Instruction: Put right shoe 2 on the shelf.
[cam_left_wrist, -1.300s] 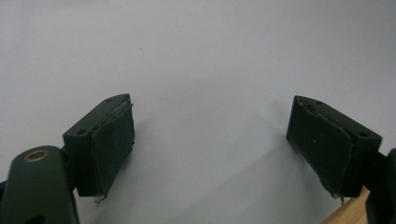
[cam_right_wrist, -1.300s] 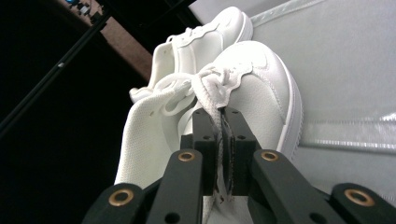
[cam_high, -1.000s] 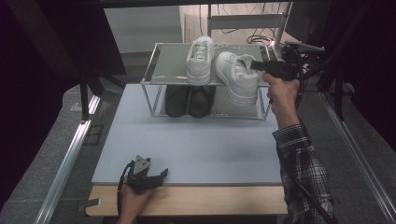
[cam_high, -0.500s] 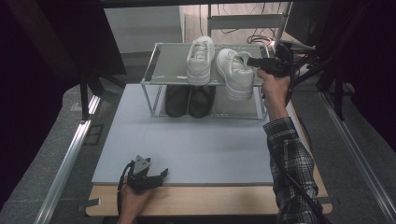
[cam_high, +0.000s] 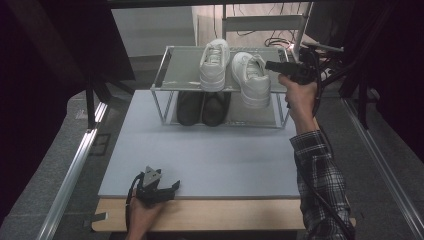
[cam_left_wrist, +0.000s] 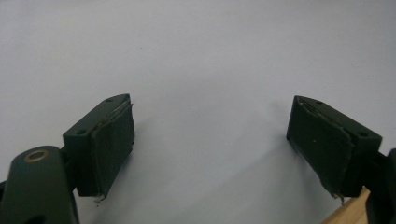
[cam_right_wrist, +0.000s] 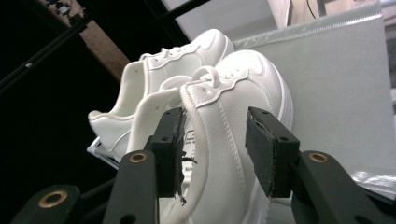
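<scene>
Right claw (cam_right_wrist: 212, 154) straddles white shoe (cam_right_wrist: 233, 154), part-open; left claw (cam_left_wrist: 210, 154) wide, empty.

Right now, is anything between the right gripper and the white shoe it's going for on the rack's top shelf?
Nothing visible. The right gripper already has its open jaws on either side of the nearer white shoe's side wall. The other white shoe sits beyond it on the top shelf, out of the way.
</scene>
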